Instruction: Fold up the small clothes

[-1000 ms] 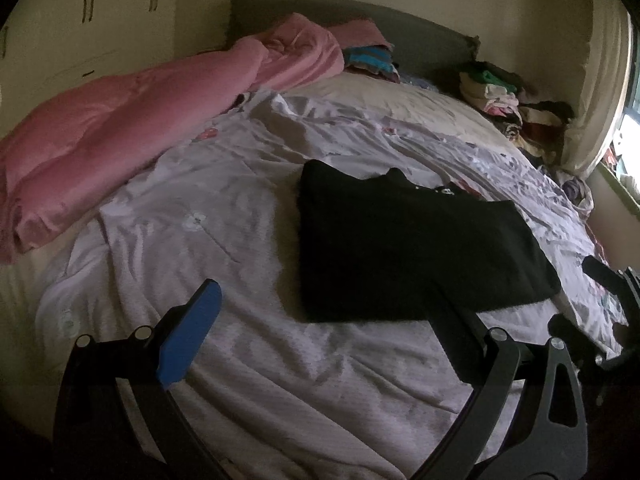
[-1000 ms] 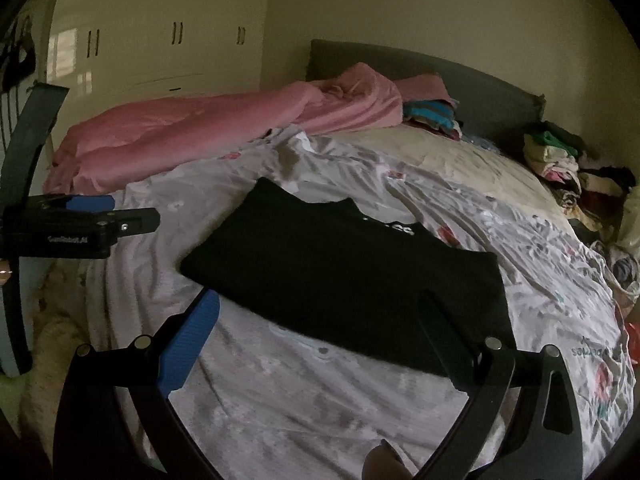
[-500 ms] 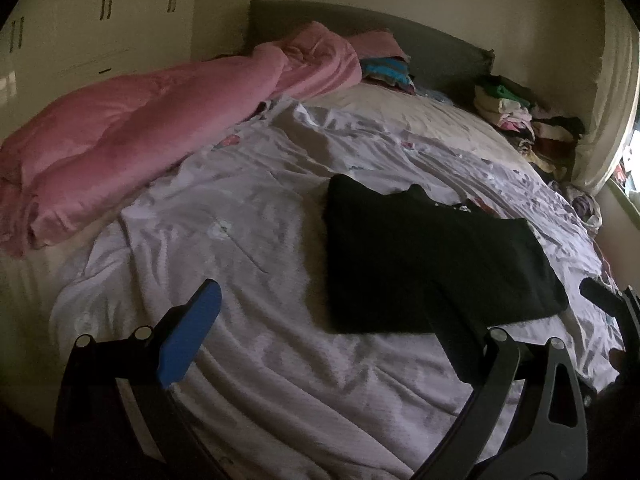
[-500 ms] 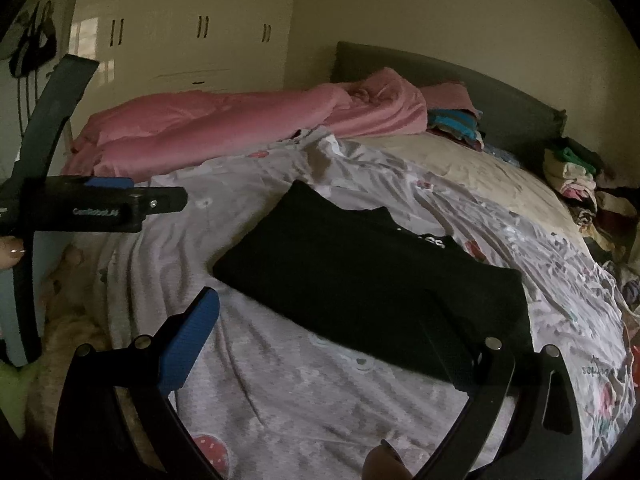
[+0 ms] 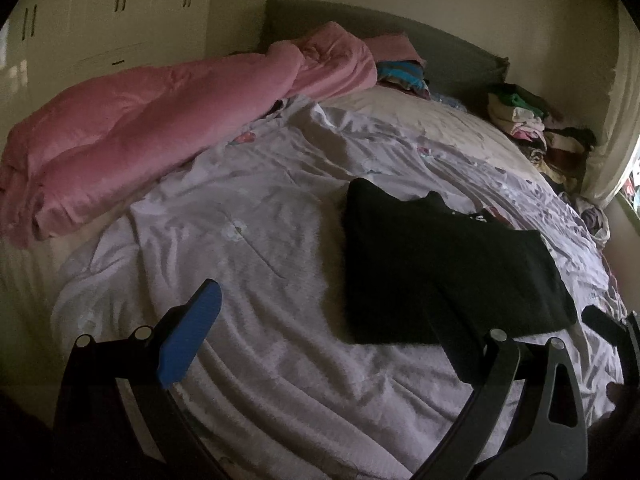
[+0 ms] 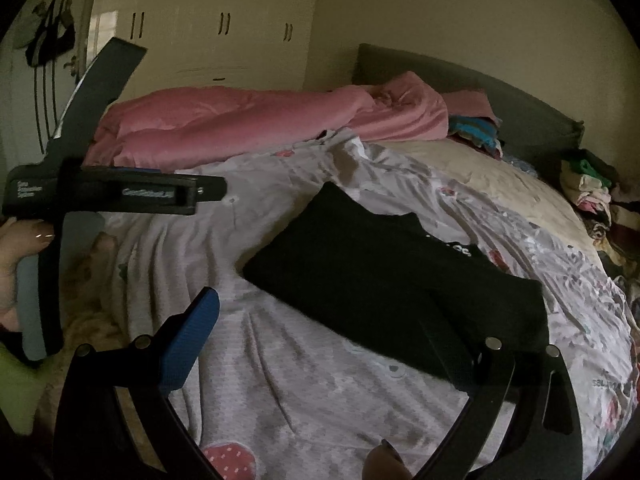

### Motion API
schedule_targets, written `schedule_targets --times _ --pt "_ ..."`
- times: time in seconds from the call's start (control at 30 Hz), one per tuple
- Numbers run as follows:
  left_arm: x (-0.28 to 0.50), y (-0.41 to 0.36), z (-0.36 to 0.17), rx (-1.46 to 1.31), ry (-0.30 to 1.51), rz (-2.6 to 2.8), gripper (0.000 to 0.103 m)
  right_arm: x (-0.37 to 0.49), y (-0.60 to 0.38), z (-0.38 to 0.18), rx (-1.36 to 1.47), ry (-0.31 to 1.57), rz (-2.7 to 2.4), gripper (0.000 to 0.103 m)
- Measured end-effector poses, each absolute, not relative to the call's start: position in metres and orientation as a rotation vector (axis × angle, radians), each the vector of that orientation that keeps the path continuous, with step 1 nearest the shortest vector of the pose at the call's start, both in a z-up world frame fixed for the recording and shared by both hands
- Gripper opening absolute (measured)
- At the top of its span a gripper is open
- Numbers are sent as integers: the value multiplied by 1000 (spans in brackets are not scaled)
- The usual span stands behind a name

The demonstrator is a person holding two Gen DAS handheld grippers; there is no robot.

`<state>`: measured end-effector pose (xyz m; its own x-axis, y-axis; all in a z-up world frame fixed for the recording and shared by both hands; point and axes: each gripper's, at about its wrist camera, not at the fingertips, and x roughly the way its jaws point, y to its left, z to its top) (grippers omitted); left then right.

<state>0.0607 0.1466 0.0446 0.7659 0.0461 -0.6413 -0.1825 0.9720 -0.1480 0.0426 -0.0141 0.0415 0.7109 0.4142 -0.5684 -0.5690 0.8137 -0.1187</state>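
A black garment [image 5: 440, 264], folded into a flat rectangle with white lettering near its collar, lies on the pale floral sheet [image 5: 248, 248]. My left gripper [image 5: 320, 332] hovers open over the sheet just short of the garment's near edge, nothing between its fingers. In the right wrist view the same garment [image 6: 392, 280] lies ahead, and my right gripper [image 6: 320, 340] is open and empty above the sheet. The left gripper [image 6: 200, 196] shows there at the left, held by a hand [image 6: 12, 264]. A finger of the right gripper [image 5: 600, 318] pokes in at the right edge of the left wrist view.
A bunched pink duvet [image 5: 160, 120] runs along the far left of the bed. Stacks of folded clothes sit by the grey headboard [image 5: 400, 72] and along the right side [image 5: 528, 128]. White wardrobes [image 6: 208, 32] stand behind; a curtain [image 5: 616, 100] hangs at the right.
Both grippers have drawn back from the garment and swung a little left, so it appears smaller and further right. The garment itself has not moved.
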Motion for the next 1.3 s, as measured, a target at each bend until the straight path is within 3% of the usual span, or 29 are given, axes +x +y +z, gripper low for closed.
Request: schedule_targets --times 1.3 --pt "164 125 -3 -109 838 120 94 94 10 -20 -401 623 495 98"
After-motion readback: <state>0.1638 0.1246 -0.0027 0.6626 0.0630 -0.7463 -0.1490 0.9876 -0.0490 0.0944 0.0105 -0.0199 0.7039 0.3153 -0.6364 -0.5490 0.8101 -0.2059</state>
